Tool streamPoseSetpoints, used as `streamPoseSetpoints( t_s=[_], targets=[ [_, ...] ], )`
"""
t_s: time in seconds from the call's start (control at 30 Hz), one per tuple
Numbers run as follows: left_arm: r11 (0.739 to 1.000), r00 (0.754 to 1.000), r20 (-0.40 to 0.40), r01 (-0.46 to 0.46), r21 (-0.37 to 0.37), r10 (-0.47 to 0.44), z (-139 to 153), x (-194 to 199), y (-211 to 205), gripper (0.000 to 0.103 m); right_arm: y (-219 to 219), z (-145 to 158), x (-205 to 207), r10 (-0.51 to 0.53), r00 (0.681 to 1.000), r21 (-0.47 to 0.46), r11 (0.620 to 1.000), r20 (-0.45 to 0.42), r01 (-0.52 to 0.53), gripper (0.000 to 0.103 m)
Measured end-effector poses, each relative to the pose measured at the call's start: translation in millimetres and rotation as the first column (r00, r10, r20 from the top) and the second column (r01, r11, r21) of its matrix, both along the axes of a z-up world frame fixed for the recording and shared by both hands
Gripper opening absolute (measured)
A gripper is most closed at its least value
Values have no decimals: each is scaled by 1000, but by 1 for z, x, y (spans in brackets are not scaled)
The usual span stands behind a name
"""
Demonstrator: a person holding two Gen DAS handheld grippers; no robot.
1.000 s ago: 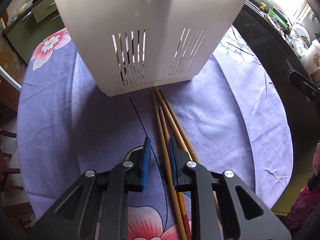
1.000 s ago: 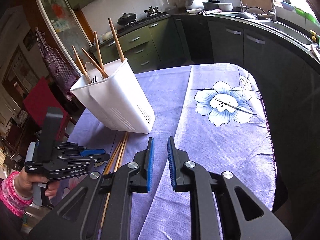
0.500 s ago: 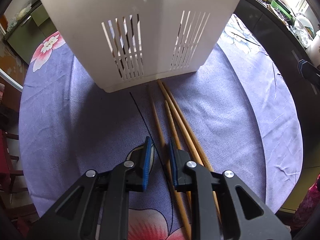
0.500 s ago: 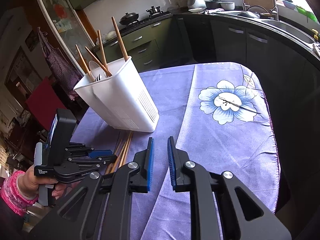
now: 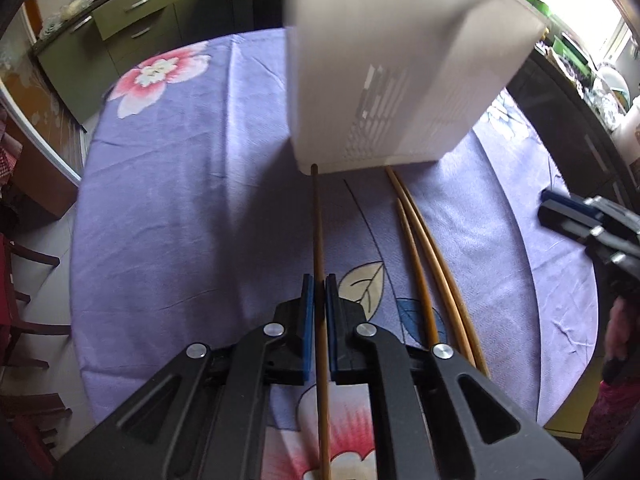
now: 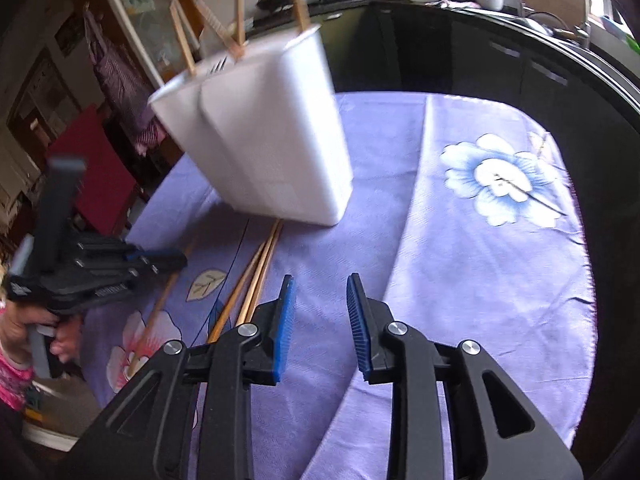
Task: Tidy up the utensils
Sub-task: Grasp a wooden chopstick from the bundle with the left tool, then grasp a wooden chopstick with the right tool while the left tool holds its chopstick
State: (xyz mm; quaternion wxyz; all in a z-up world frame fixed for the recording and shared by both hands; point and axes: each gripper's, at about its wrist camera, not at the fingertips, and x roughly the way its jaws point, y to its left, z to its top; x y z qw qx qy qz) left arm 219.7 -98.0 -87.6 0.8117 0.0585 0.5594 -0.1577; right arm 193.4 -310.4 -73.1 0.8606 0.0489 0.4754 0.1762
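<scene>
A white slotted utensil holder stands on the purple flowered tablecloth, with several chopsticks standing in it. My left gripper is shut on one brown chopstick that points at the holder's base. Three more chopsticks lie on the cloth to its right. In the right wrist view the holder is far left, the loose chopsticks lie before it, and the left gripper is at the left. My right gripper is open and empty above the cloth.
Dark kitchen counters with a sink and dishes run along the far right. Green cabinets stand behind the table. A red chair is at the left edge. The right gripper shows at the left view's right edge.
My left gripper closed on one chopstick and shifted it left, away from the other three. My right gripper opened wider and moved closer to the holder.
</scene>
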Motion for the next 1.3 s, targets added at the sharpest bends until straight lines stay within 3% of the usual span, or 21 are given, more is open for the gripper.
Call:
streamPoseSetpoints(
  t_s=[0.13, 0.37, 1.3],
  targets=[
    [1000, 999, 40, -9, -29, 11, 14, -9, 18, 6, 30, -15, 8, 43, 999, -37, 998, -23, -44, 27],
    [998, 999, 41, 3, -58, -1, 18, -20, 29, 6, 54, -29, 33, 36, 997, -88, 995, -67, -42, 27],
    [994, 999, 35, -5, -113, 9, 20, -27, 50, 6, 73, -37, 41, 11, 993, -234, 971, -118, -39, 27]
  ],
)
